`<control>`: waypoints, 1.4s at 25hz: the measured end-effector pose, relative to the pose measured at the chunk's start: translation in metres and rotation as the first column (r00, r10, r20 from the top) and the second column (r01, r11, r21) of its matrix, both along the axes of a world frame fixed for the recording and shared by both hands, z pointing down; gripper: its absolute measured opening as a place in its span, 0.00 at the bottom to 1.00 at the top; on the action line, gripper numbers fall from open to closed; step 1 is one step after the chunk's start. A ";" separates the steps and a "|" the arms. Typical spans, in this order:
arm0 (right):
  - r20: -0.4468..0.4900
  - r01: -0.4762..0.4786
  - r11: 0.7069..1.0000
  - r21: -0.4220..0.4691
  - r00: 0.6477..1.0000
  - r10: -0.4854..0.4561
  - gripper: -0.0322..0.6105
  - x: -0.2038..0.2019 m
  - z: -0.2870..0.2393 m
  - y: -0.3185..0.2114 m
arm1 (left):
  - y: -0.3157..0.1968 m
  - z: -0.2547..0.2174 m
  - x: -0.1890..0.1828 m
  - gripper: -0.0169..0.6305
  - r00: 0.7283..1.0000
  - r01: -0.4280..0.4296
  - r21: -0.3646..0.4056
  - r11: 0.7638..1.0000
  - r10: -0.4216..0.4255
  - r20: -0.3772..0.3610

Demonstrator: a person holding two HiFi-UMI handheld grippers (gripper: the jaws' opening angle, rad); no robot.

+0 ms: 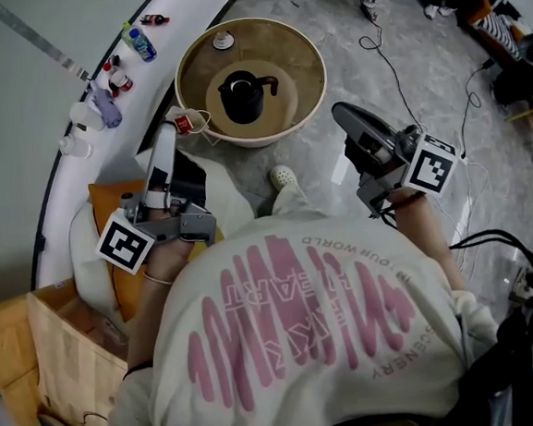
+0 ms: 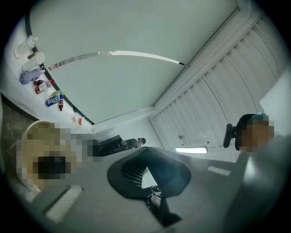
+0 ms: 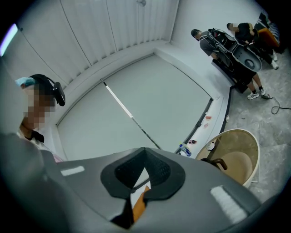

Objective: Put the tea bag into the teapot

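Cream shirt fabric with pink print (image 1: 306, 343) is filling the bottom of the head view, and the person's two arms are reaching forward past it. On the person's left side, the left gripper (image 1: 164, 137) is pointing towards the rim of a wide beige basin (image 1: 312, 92), and its own view is showing its jaws pressed together at the tips. A small red-and-white tea bag (image 1: 185, 124) with a looping string is showing just beside that tip, against the outside of the basin's near rim; whether the jaws are pinching it I cannot tell. Inside the basin, near its middle, a black teapot (image 1: 242, 95) is standing upright with its lid on. Off to the other side, the right gripper (image 1: 346, 115) is hanging near the basin's right edge, apart from it, with its jaws also meeting at the tips and nothing identifiable between them. Behind the basin, a curved white ledge (image 1: 70, 192) is carrying several small bottles (image 1: 140, 42).
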State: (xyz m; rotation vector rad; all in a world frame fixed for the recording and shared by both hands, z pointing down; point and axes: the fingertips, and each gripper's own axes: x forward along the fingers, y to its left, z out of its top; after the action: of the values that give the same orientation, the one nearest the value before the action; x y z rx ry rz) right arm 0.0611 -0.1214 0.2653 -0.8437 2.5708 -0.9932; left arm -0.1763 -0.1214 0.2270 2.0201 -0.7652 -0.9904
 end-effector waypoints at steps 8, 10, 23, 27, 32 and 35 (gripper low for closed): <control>-0.031 0.110 0.994 -0.027 0.993 -0.111 0.06 -0.018 0.006 -0.069 | -0.054 0.008 0.008 0.05 0.999 0.025 0.007 1.000 -0.025 0.022; -0.039 0.133 0.990 -0.037 0.990 -0.135 0.06 -0.021 0.011 -0.082 | -0.065 0.015 0.013 0.05 0.998 0.025 0.008 1.000 -0.025 0.051; -0.008 0.327 0.920 -0.217 0.941 -0.337 0.06 -0.033 0.089 -0.173 | -0.167 0.102 0.036 0.05 0.942 0.201 -0.106 0.974 -0.162 0.294; 0.027 0.371 0.882 -0.290 0.924 -0.380 0.06 -0.035 0.130 -0.196 | -0.205 0.146 0.045 0.05 0.892 0.253 -0.148 0.956 -0.171 0.418; 0.088 0.445 0.804 -0.393 0.889 -0.449 0.06 -0.041 0.179 -0.195 | -0.227 0.203 0.055 0.05 0.811 0.283 -0.225 0.932 -0.107 0.575; 0.108 0.470 0.780 -0.413 0.876 -0.471 0.06 -0.039 0.193 -0.195 | -0.240 0.223 0.068 0.05 0.770 0.264 -0.228 0.937 -0.063 0.635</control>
State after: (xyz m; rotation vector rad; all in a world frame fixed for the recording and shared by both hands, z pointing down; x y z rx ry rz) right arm 0.0220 -0.3160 0.4583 -0.2611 2.6600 -1.7520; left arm -0.1082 -0.3618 0.4505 2.0203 -1.3781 -0.2281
